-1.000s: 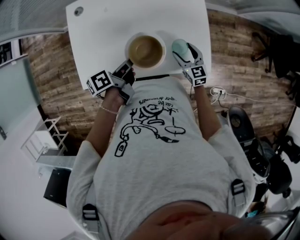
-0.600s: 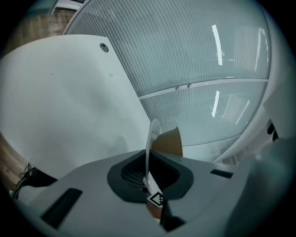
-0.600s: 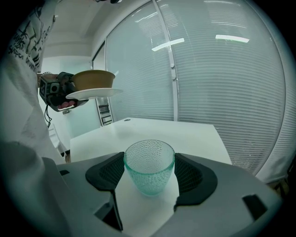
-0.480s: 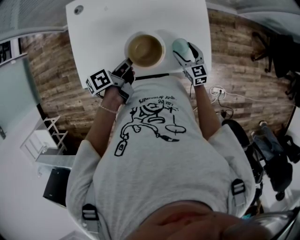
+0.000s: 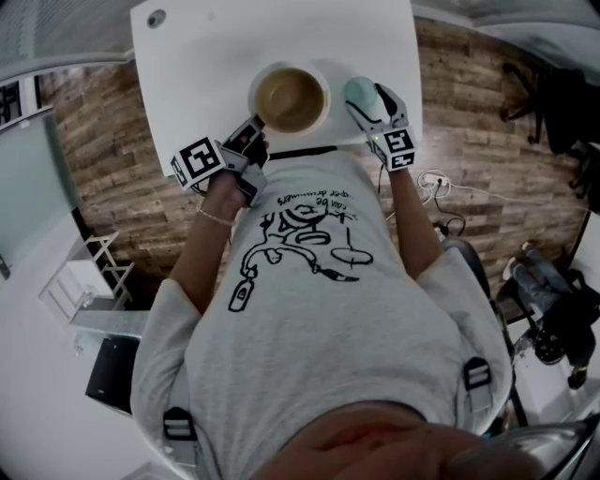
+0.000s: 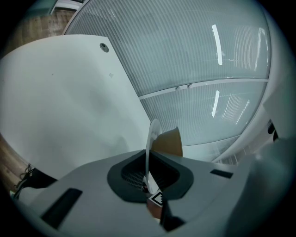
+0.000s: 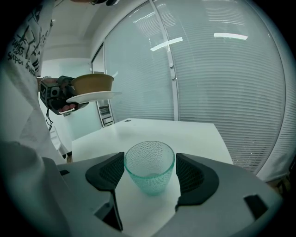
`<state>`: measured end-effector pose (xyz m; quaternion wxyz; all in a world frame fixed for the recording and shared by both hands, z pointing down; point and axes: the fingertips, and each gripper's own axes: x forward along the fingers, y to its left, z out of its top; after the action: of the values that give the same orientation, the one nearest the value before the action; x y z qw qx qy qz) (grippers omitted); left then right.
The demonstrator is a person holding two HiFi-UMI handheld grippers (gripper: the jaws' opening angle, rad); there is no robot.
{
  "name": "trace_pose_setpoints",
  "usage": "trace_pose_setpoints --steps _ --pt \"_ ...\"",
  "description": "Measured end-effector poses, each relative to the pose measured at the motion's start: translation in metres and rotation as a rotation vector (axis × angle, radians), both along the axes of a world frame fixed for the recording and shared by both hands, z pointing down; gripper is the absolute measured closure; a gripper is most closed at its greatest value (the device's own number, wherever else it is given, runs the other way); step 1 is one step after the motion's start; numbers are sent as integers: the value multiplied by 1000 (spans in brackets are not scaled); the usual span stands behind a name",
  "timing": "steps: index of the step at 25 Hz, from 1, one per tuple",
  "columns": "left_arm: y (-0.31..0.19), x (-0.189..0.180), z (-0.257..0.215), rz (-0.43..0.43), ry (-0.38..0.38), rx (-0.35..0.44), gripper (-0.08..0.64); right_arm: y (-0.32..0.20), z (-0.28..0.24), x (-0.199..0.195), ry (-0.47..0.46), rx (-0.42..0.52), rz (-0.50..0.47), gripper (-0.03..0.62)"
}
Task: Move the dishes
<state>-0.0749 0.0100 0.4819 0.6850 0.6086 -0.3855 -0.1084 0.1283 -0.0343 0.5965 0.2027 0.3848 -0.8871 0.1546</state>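
A white plate carrying a brown bowl hangs over the near edge of the white table. My left gripper is shut on the plate's rim. In the left gripper view the plate stands edge-on between the jaws, with the bowl beside it. A green dimpled glass sits between the jaws of my right gripper, which is shut on it. In the right gripper view both pads flank the glass, and the plate with its bowl is held in the air at the left.
The table has a round cable hole at its far left corner. Wood floor surrounds it. Cables lie on the floor at the right, near dark chairs. A glass wall with blinds stands behind the table.
Both grippers and their dishes have stayed almost still. Dark objects on the floor at the lower right have shifted.
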Motion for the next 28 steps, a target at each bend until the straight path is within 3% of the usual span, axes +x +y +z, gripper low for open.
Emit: trace_pose_setpoints --steps 11,20,23,28 --pt "4 3 2 -2 2 4 549 2 -25 4 -59 41 1 247" --pt "-1 -2 7 -11 8 18 549 -11 -103 -7 -122 120 -33 253" --pt "-1 -2 6 -11 11 25 550 -14 -136 -15 -159 145 -49 311" --pt "0 -2 9 -12 8 22 550 -20 -181 -31 -284 96 -66 371"
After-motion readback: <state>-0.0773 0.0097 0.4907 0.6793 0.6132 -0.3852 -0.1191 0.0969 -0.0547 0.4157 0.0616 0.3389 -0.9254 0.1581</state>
